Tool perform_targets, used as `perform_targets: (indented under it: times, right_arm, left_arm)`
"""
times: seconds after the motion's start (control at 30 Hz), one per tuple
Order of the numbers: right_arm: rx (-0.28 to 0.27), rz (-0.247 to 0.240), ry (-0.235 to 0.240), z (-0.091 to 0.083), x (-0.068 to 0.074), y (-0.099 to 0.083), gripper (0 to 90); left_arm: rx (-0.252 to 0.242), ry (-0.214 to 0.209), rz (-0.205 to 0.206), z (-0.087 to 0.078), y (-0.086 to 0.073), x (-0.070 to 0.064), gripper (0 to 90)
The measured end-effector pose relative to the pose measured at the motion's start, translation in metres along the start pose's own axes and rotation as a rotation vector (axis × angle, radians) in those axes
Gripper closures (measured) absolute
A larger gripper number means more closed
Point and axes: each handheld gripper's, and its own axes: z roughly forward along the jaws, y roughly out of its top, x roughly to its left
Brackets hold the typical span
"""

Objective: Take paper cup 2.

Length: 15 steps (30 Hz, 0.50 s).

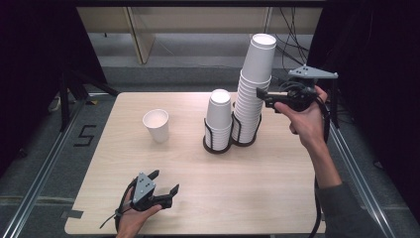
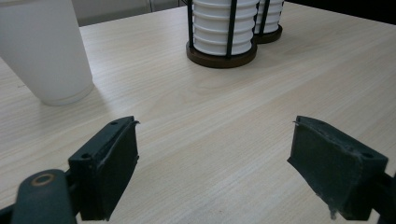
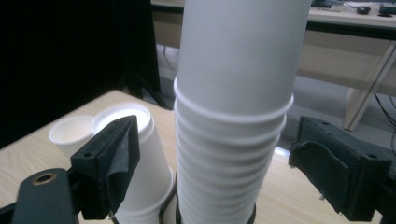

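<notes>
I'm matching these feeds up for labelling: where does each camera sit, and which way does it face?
High view: above the person's side, looking forward and down at the pale wooden table; both forearms show.
Left gripper view: rides the left gripper, low over the table, facing the single white paper cup.
Right gripper view: rides the right gripper, facing the tall white cup stack.
All share the short cup stack.

Front of table: bare pale wooden tabletop (image 1: 237,198).
Left: single white paper cup (image 1: 156,125) stands alone, well apart from the holders.
Centre-right: short cup stack (image 1: 219,119) and tall leaning cup stack (image 1: 252,89) in touching black wire holders block passage.
</notes>
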Motion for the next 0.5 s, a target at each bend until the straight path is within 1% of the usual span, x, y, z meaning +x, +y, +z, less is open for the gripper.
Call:
perform_targets:
  times: [0.03, 0.07, 0.1, 0.13, 0.17, 0.2, 0.23, 0.27, 0.3, 0.33, 0.37, 0.4, 0.43, 0.47, 0.5]
  right_arm:
    - [-0.004, 0.009, 0.006, 0.002, -0.002, 0.004, 15.6]
    - [-0.028, 0.012, 0.014, 0.006, -0.004, 0.011, 15.8]
    - [-0.028, 0.017, 0.023, 0.009, -0.006, 0.014, 15.7]
    - [-0.022, 0.022, 0.017, 0.012, -0.007, 0.017, 15.6]
    - [-0.022, 0.022, 0.017, 0.012, -0.007, 0.017, 15.6]
    - [-0.028, 0.012, 0.011, 0.018, -0.007, 0.023, 15.6]
    - [-0.028, 0.012, 0.011, 0.018, -0.007, 0.023, 15.6]
    - [-0.034, 0.021, 0.003, 0.024, -0.006, 0.029, 15.5]
    - [-0.034, 0.021, 0.003, 0.024, -0.006, 0.029, 15.5]
    - [-0.029, 0.001, -0.012, 0.029, -0.006, 0.034, 14.6]
    - [-0.029, 0.001, -0.012, 0.029, -0.006, 0.034, 14.6]
    - [-0.031, 0.002, -0.032, 0.034, -0.007, 0.039, 15.1]
    - [-0.031, 0.002, -0.032, 0.034, -0.007, 0.039, 15.1]
    - [-0.03, 0.012, -0.03, 0.041, -0.009, 0.043, 14.9]
    - [-0.03, 0.012, -0.03, 0.041, -0.009, 0.043, 14.9]
  left_arm:
    - [-0.009, -0.006, -0.007, 0.001, -0.001, 0.0, 14.5]
    - [0.002, -0.002, -0.005, 0.002, -0.001, 0.0, 14.5]
    - [0.007, -0.004, -0.001, 0.001, -0.001, -0.001, 14.5]
    - [-0.002, -0.015, -0.003, 0.002, -0.002, -0.002, 14.5]
    - [-0.002, -0.015, -0.003, 0.002, -0.002, -0.002, 14.5]
    - [0.003, -0.016, 0.009, 0.001, -0.001, -0.004, 14.5]
    - [0.003, -0.016, 0.009, 0.001, -0.001, -0.004, 14.5]
    - [-0.006, -0.021, 0.014, 0.001, 0.0, -0.004, 14.5]
    - [-0.006, -0.021, 0.014, 0.001, 0.0, -0.004, 14.5]
    - [-0.009, -0.026, 0.014, 0.001, -0.001, -0.004, 14.5]
    - [-0.009, -0.026, 0.014, 0.001, -0.001, -0.004, 14.5]
    - [0.0, -0.021, 0.012, 0.001, -0.001, -0.005, 14.5]
    - [0.0, -0.021, 0.012, 0.001, -0.001, -0.005, 14.5]
    - [-0.008, -0.029, 0.008, 0.002, -0.001, -0.004, 14.5]
    - [-0.008, -0.029, 0.008, 0.002, -0.001, -0.004, 14.5]
